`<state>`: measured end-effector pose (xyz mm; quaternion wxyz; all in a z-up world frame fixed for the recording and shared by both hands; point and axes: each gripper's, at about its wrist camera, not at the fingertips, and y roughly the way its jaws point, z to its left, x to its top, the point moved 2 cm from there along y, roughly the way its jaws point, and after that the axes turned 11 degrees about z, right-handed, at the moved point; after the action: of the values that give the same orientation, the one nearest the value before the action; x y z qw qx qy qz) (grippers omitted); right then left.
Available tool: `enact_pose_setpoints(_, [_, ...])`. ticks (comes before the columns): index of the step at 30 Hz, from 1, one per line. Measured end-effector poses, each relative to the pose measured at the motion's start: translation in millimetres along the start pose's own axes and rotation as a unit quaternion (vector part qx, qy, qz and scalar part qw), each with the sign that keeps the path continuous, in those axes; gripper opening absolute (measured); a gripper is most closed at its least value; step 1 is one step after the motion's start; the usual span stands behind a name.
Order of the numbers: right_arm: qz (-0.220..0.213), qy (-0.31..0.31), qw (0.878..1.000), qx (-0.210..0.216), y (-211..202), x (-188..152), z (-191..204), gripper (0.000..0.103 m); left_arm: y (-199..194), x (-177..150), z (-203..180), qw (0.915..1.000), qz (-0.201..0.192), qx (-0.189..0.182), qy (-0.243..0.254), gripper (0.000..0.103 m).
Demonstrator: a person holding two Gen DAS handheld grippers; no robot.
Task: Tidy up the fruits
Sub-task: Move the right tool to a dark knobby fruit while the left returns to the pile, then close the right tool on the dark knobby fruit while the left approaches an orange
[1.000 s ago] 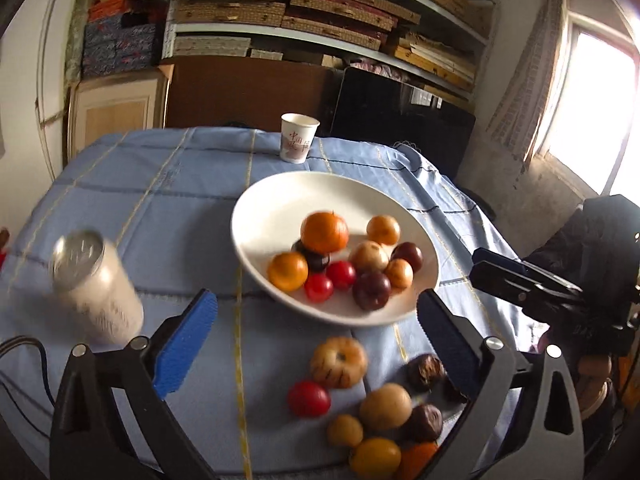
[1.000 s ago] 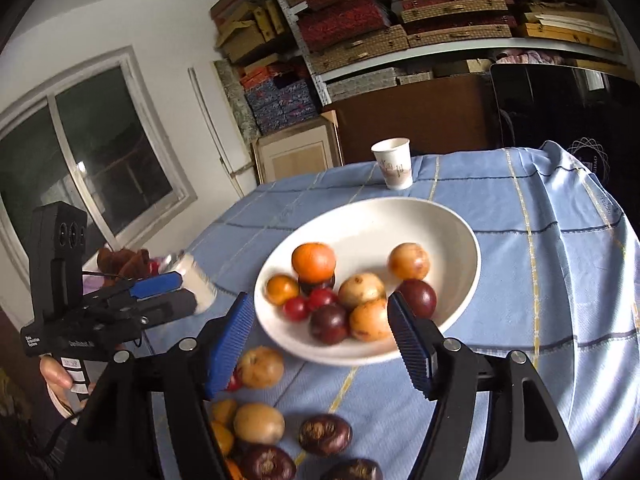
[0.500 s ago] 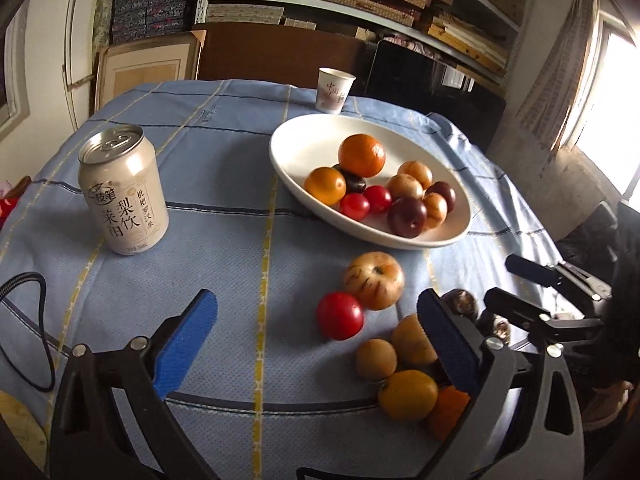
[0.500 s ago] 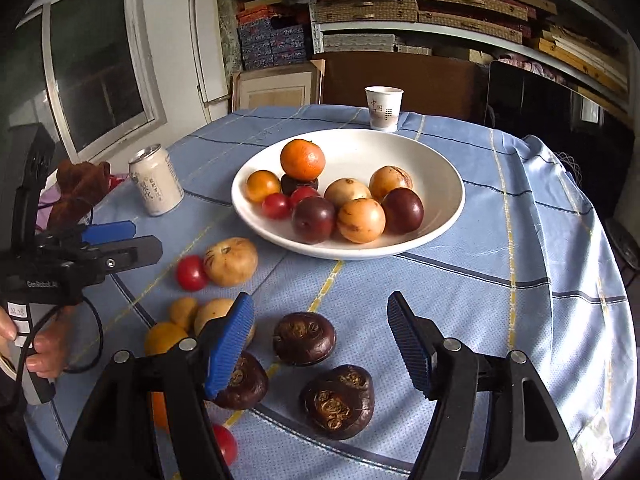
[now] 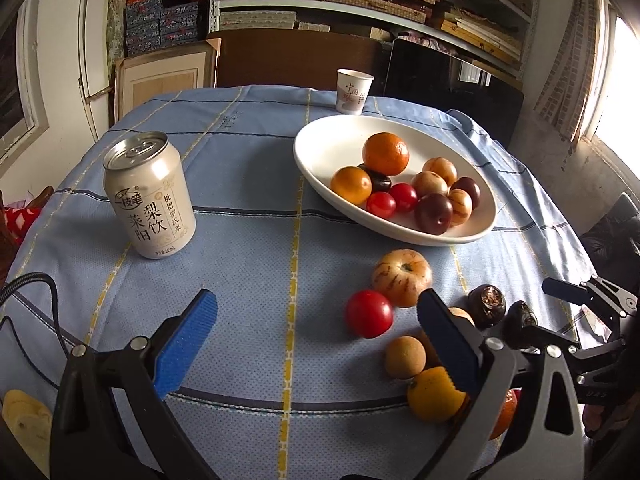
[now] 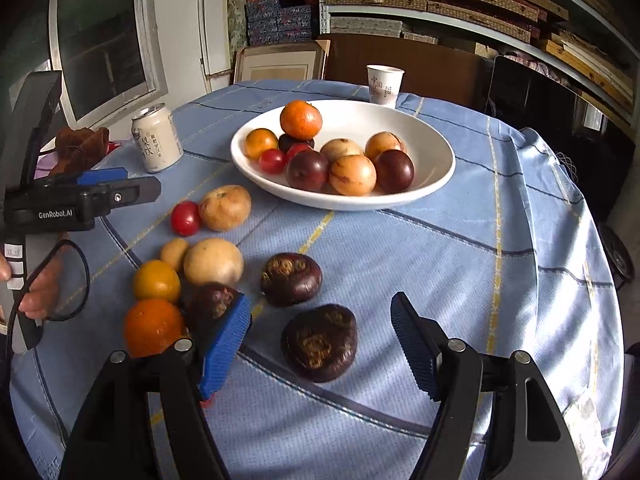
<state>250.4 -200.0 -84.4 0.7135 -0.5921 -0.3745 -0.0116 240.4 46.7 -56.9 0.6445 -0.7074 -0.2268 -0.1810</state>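
A white bowl (image 5: 320,148) (image 6: 432,136) holds several fruits, an orange (image 5: 385,153) on top. More fruits lie loose on the blue cloth: a red tomato (image 5: 368,313) (image 6: 185,218), a striped apple (image 5: 402,277), an orange (image 6: 153,326) and dark water chestnuts (image 6: 319,342) (image 6: 291,278). My right gripper (image 6: 320,346) is open, its jaws either side of the nearest chestnut, just above it. My left gripper (image 5: 316,332) is open and empty, left of the tomato.
A drink can (image 5: 150,196) (image 6: 157,138) stands on the table's left. A paper cup (image 5: 354,91) (image 6: 385,86) stands behind the bowl. The table's near edge and right edge drop off close to the loose fruits. Shelves and boards stand behind.
Both grippers have pulled back from the bowl and come down toward the loose fruits. The right gripper now straddles the nearest chestnut. Both stay open.
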Motion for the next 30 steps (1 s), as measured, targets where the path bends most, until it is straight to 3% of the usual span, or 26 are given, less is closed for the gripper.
enact_pose_setpoints(15, [0.033,-0.008,0.999,0.006,11,-8,0,0.073,6,-1,4,0.9998,0.018,-0.005,-0.01,0.098])
enact_pose_setpoints(19, [0.041,-0.014,0.999,0.005,14,-9,3,0.064,6,-1,4,0.9998,0.017,-0.004,-0.008,0.098])
enact_pose_setpoints(30, [0.05,-0.023,0.998,-0.007,20,-10,6,0.056,7,-2,4,0.9998,0.016,-0.004,-0.01,0.098])
